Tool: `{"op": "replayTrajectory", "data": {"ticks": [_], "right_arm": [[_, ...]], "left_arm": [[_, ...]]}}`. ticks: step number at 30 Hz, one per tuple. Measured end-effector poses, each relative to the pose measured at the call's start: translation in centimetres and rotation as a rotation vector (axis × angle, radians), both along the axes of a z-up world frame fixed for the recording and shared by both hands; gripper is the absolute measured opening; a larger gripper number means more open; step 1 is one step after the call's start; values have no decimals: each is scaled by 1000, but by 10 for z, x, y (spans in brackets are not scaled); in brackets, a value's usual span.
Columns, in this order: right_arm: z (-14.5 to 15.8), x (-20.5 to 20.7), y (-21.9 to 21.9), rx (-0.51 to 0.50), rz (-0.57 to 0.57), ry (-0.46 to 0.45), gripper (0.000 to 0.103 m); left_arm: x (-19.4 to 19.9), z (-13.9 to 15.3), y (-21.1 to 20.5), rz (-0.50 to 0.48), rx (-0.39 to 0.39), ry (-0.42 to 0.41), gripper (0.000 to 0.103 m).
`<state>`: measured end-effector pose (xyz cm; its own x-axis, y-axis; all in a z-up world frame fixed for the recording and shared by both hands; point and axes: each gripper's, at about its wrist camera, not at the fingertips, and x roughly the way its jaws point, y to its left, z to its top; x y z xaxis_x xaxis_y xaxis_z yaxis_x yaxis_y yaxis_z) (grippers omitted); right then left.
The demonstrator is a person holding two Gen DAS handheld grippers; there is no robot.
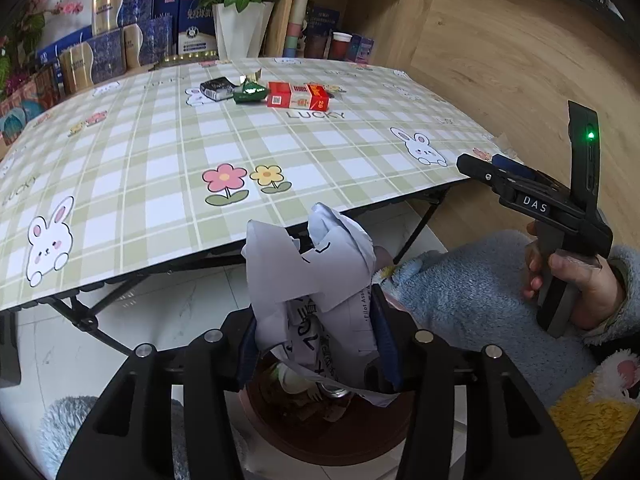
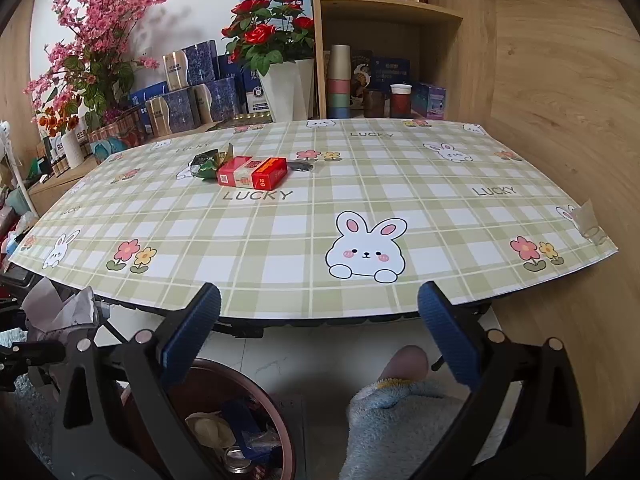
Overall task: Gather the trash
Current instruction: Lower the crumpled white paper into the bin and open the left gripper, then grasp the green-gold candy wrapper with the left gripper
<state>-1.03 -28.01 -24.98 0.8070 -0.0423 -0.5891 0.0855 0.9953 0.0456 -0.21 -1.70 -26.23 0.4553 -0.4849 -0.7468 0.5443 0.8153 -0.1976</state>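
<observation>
Your left hand-held gripper [image 1: 316, 320] is clamped on a crumpled paper wad [image 1: 312, 276] and hangs directly over the brown trash bin [image 1: 320, 436] on the floor, just off the near edge of the surface [image 1: 160, 152]; the drop runs straight down. The wad is white, printed, deeply creased, and stands taller than wide between the pads. Your right hand-held gripper [image 2: 320, 320] stands apart and empty, nearer the remaining red packet [image 2: 252, 172] and green wrapper [image 2: 206, 168].

A home: rose vase [image 2: 286, 84], bunny tablecloth [image 2: 280, 232], shelves [image 2: 390, 4].
</observation>
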Motion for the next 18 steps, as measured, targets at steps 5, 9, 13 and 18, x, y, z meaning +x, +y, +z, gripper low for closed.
{"op": "replayTrajectory", "data": {"ticks": [5,9,13,18], "right_arm": [[-1,1,0,-2,-2,9,97],[-2,1,0,-2,-3,15,97],[-2,1,1,-5,1,17,97],[-2,1,1,-4,0,21,97]], "left_arm": [[0,-2,-4,-13,10,9,60],[1,-4,-7,-15,23,17,63],[3,-5,-3,16,21,15,71],[9,-4,8,91,8,19,77]]}}
